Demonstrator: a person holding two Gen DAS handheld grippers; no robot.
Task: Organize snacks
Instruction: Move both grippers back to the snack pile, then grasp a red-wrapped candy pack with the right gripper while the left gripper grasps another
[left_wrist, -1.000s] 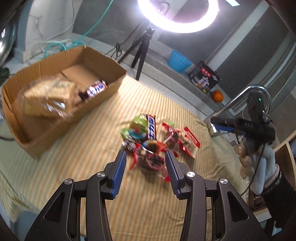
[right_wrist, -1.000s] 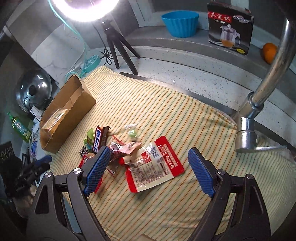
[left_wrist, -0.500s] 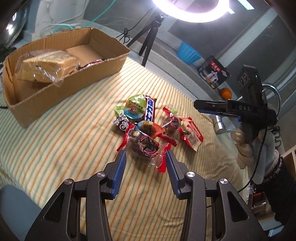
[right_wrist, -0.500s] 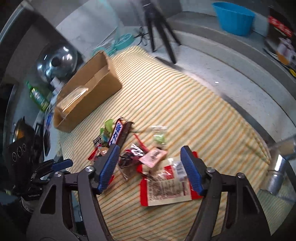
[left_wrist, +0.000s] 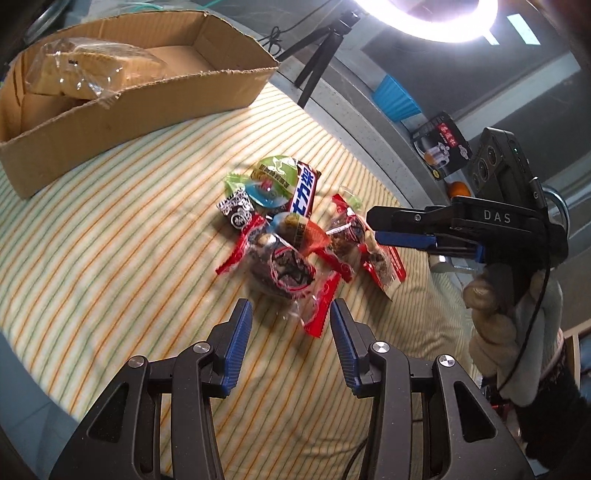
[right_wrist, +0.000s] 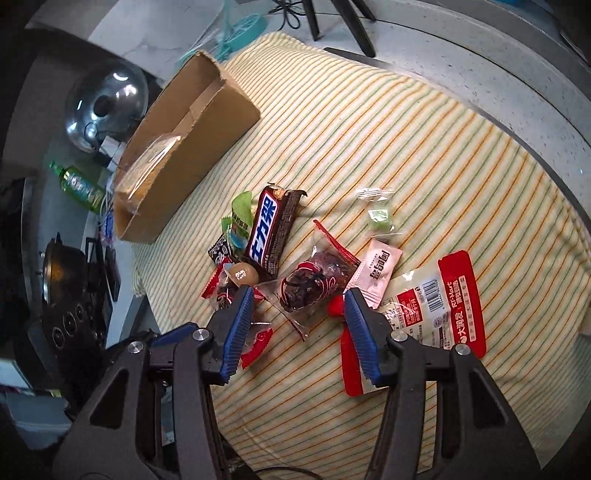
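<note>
Yellow striped cloth (right_wrist: 369, 155), brown cardboard box (left_wrist: 155, 99) far left. My left gripper (left_wrist: 291, 332) and right gripper (right_wrist: 299, 317) both gaping, empty, near clear red-edged snack packets (right_wrist: 310, 284).

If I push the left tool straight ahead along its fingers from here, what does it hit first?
Most likely the clear packet with red ends, which lies just beyond the open left tool and roughly centred between its fingers. Its red corner already reaches toward the gap. Height above the striped cloth is unclear.
</note>
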